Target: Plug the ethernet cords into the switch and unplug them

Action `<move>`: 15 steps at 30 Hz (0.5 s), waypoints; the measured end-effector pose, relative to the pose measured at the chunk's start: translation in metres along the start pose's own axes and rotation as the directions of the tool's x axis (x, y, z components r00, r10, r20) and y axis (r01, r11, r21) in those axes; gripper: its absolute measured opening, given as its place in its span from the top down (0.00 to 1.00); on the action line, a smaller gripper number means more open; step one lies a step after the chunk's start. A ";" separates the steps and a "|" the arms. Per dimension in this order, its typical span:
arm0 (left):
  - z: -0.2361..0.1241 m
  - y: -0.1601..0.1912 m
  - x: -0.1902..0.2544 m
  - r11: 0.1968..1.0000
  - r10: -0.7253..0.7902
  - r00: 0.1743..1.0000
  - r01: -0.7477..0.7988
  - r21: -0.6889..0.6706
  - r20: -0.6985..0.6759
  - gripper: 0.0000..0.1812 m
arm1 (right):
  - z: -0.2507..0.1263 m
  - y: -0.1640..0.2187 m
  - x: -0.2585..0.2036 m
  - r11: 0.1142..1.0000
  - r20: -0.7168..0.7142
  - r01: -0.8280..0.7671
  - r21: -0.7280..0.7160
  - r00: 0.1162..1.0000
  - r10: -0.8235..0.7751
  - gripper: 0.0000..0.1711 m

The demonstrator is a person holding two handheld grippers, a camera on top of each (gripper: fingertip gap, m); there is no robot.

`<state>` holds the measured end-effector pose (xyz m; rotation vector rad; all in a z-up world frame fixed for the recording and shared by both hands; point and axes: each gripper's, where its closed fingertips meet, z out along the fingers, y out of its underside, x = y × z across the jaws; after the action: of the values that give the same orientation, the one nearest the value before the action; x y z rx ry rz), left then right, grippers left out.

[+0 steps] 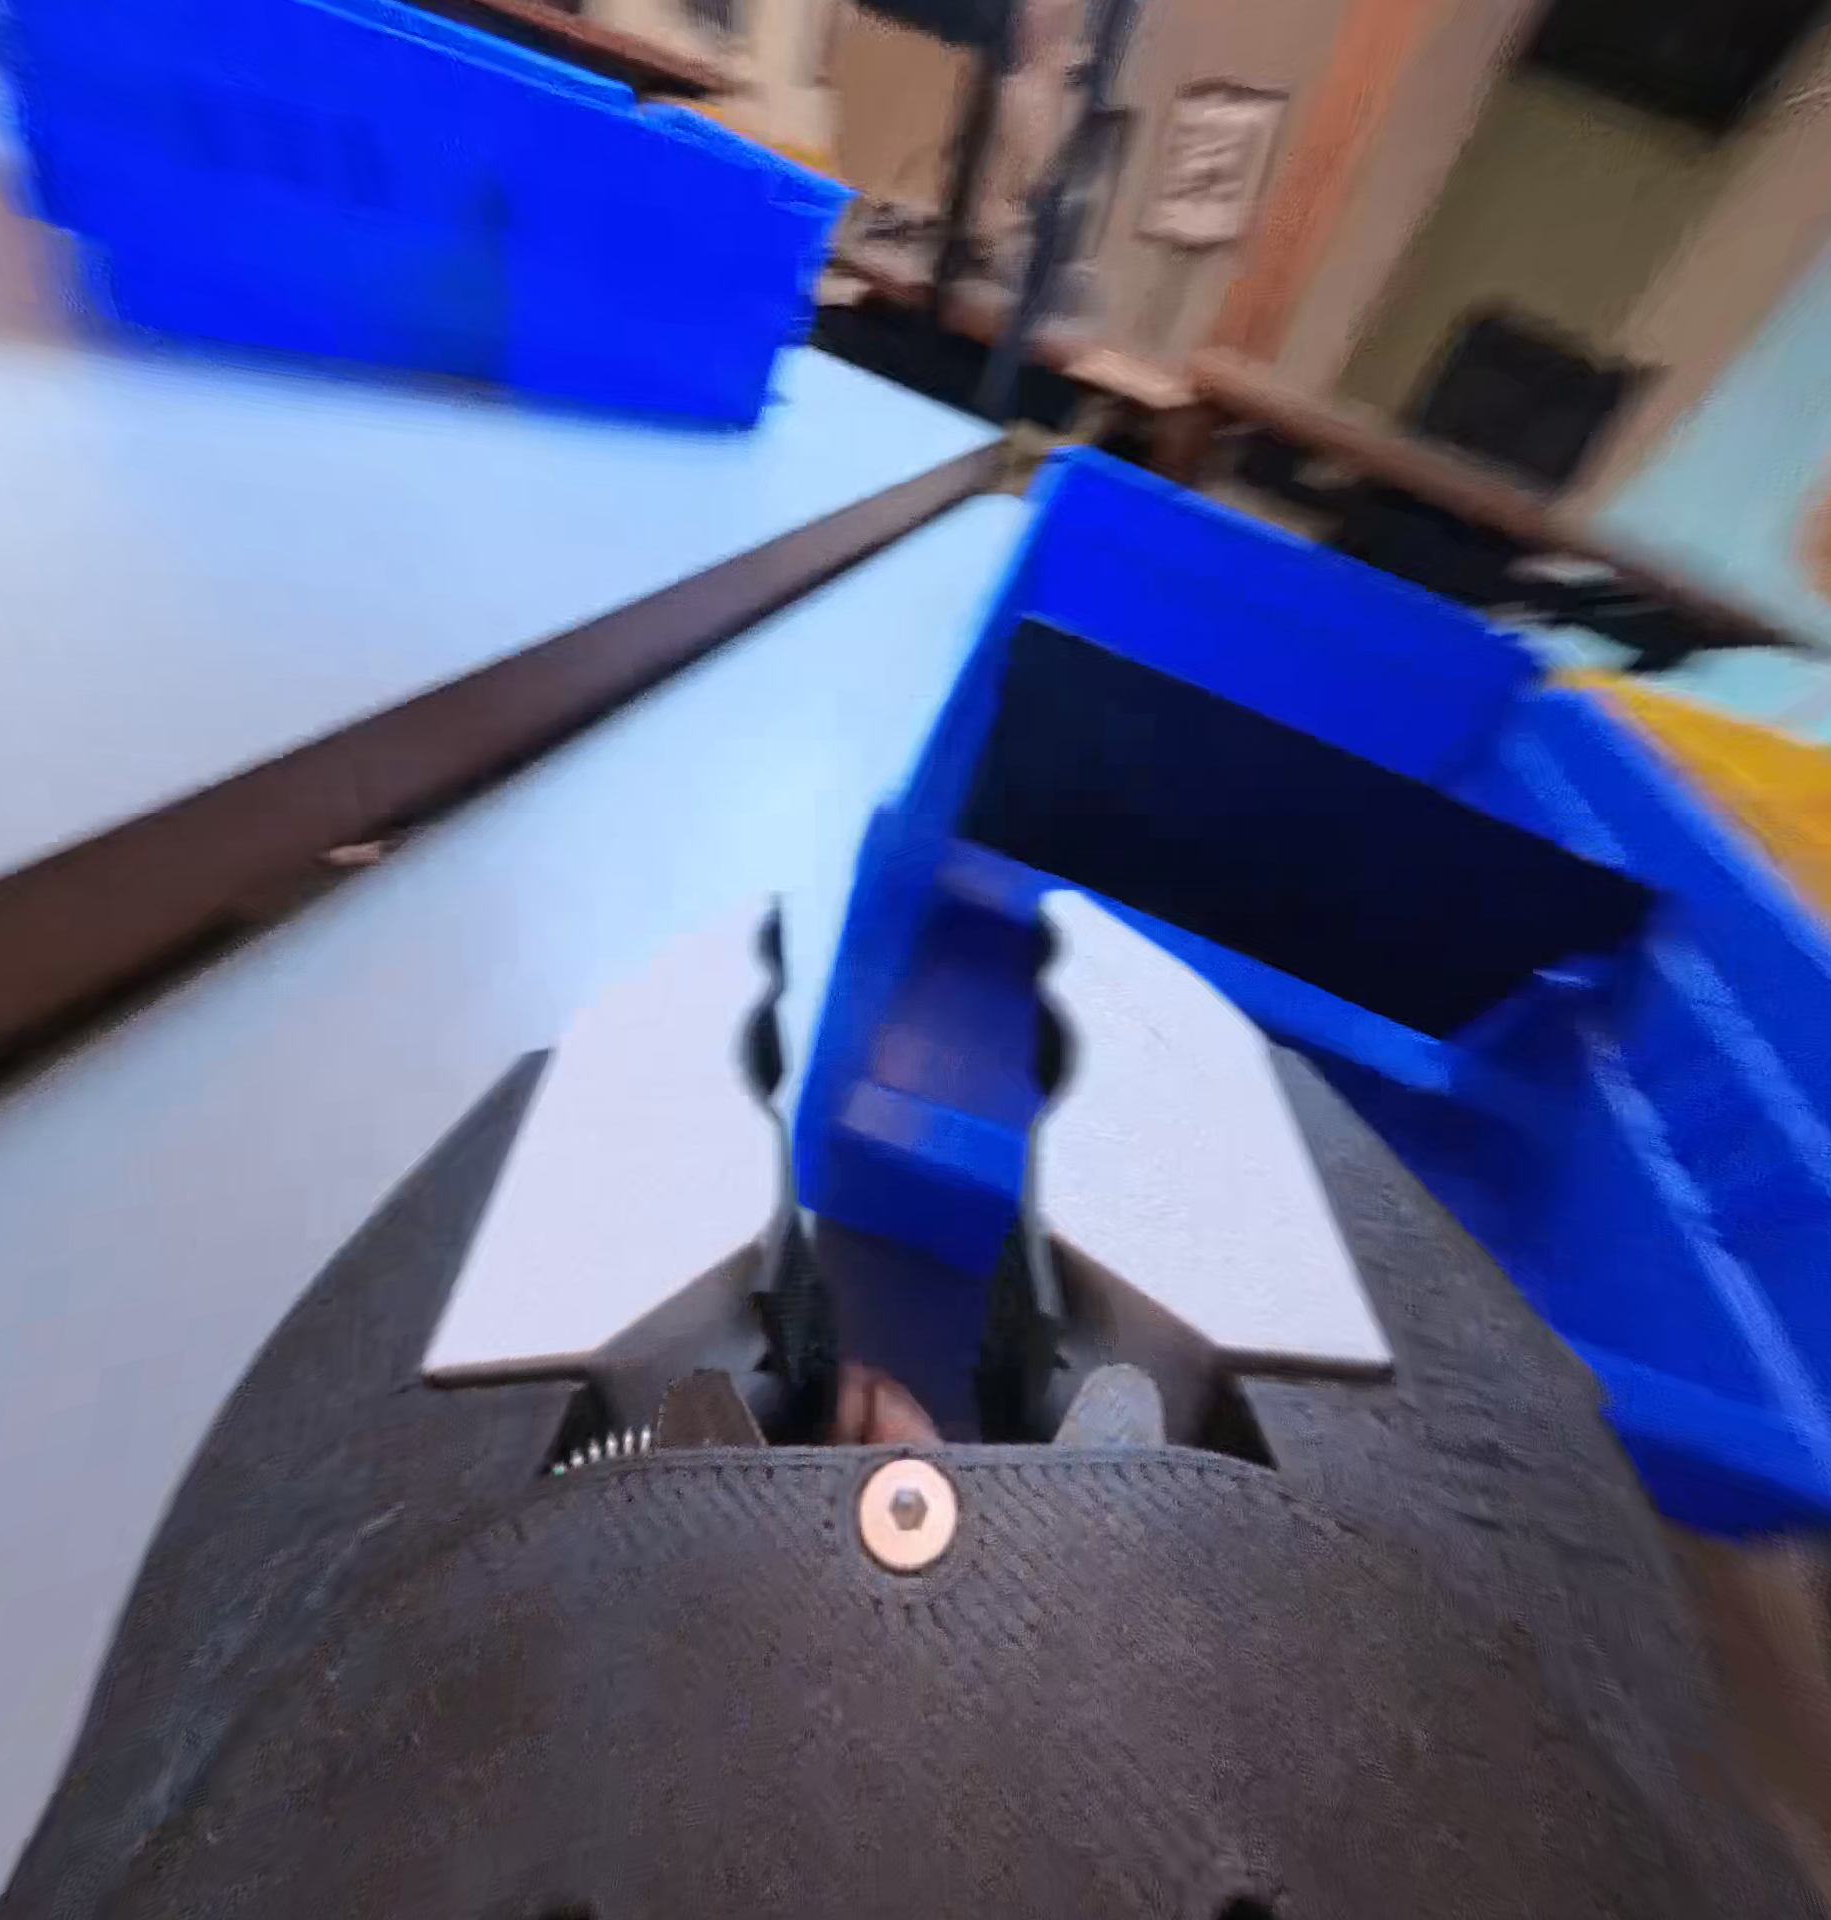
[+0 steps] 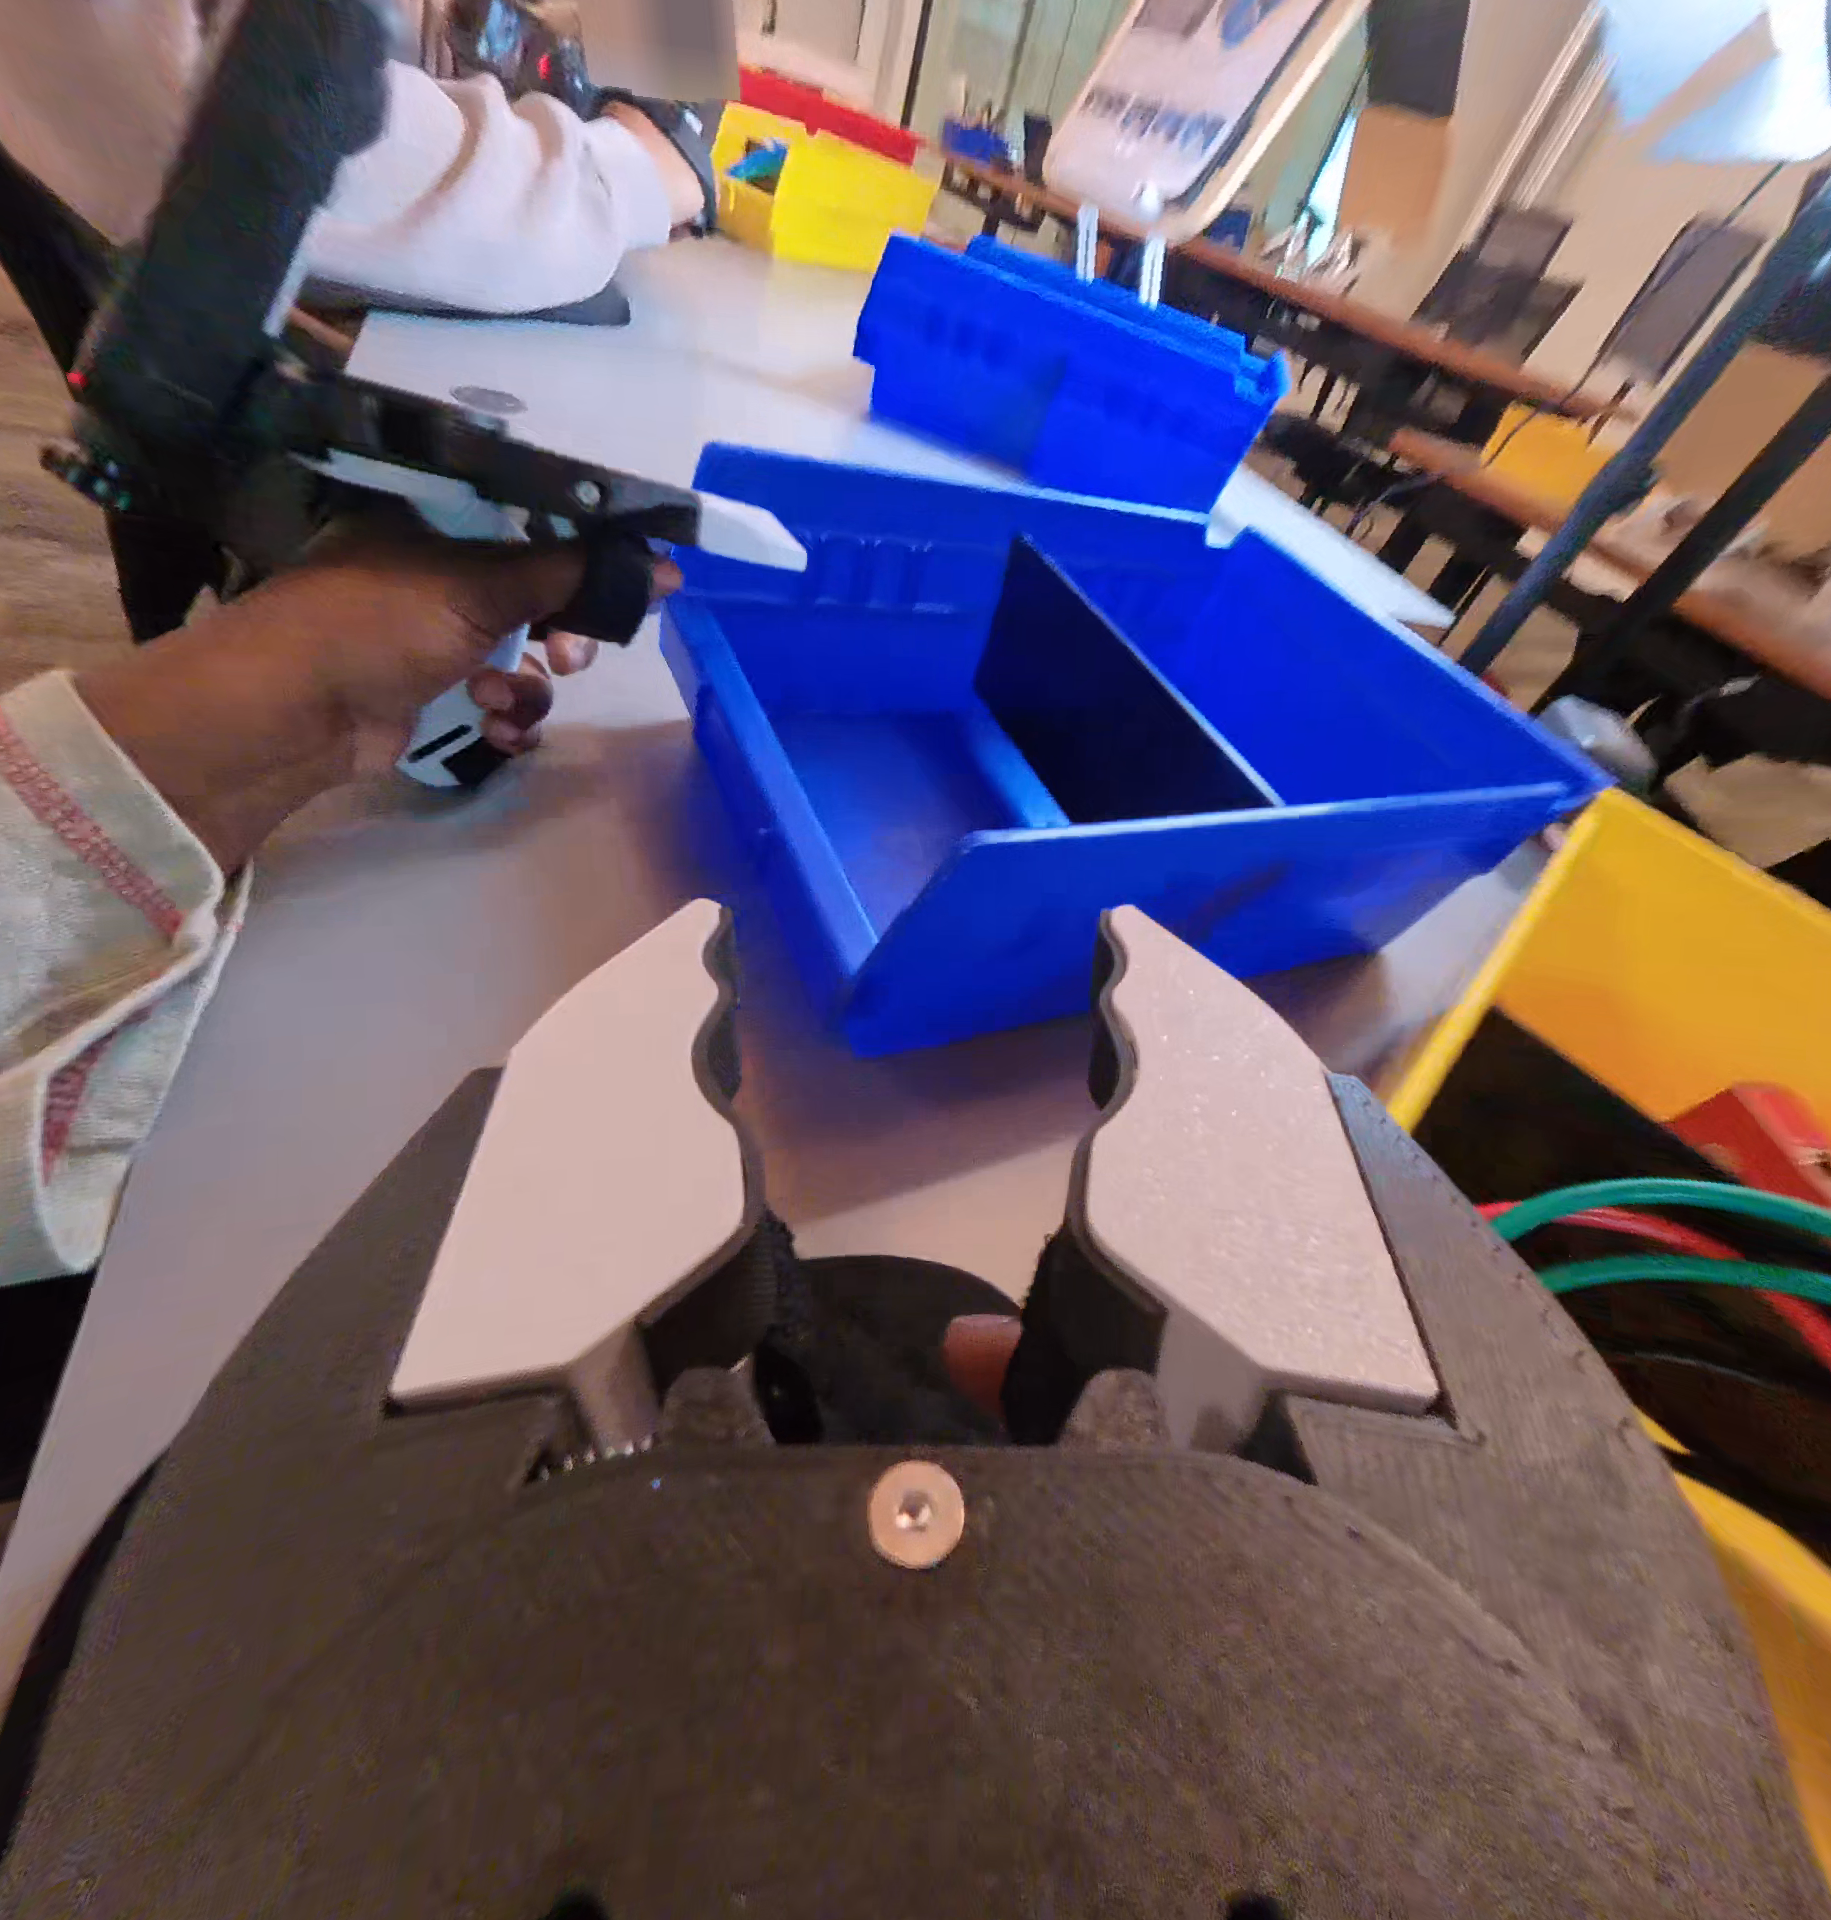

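The left gripper [image 1: 906,997] was clamped on the near wall of the tilted blue bin [image 2: 1129,748] — the right gripper [image 2: 911,997], jaws apart, held nothing beside the yellow bin [image 2: 1669,966].

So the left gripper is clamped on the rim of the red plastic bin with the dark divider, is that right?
Not quite: the bin is blue, not red. The left wrist view shows the left gripper with its jaws closed on the rim of the blue plastic bin with the dark divider.

Two blue bins [image 2: 1150,790] [image 2: 1067,374], two yellow bins [image 2: 1669,966] [image 2: 828,197], two grippers [image 2: 916,1023] [image 2: 755,540], two green cables [image 2: 1700,1205].
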<state>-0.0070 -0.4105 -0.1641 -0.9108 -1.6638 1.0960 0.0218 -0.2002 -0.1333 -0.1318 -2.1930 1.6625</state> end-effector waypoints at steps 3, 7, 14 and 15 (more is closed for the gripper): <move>-0.010 -0.002 0.008 0.998 -0.055 0.990 0.057 0.017 -0.129 0.96 | 0.016 0.004 0.005 0.996 -0.021 -0.087 -0.026 0.996 0.086 0.69; -0.010 0.001 0.007 0.999 0.047 0.996 -0.047 -0.003 -0.073 0.90 | 0.032 0.018 0.015 0.982 -0.073 -0.132 -0.132 0.990 0.124 0.70; -0.004 0.008 0.013 0.993 0.105 0.992 -0.108 -0.050 -0.065 0.98 | 0.035 0.036 0.028 0.978 -0.141 -0.069 -0.195 0.989 0.042 0.88; -0.006 0.006 0.014 0.992 0.125 0.990 -0.127 -0.027 -0.065 0.98 | 0.034 0.034 0.029 0.983 -0.144 -0.054 -0.178 0.989 0.028 0.88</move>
<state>-0.0049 -0.3944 -0.1647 -1.0719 -1.5938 1.1165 -0.0221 -0.2121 -0.1658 -0.3356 -2.2436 1.4242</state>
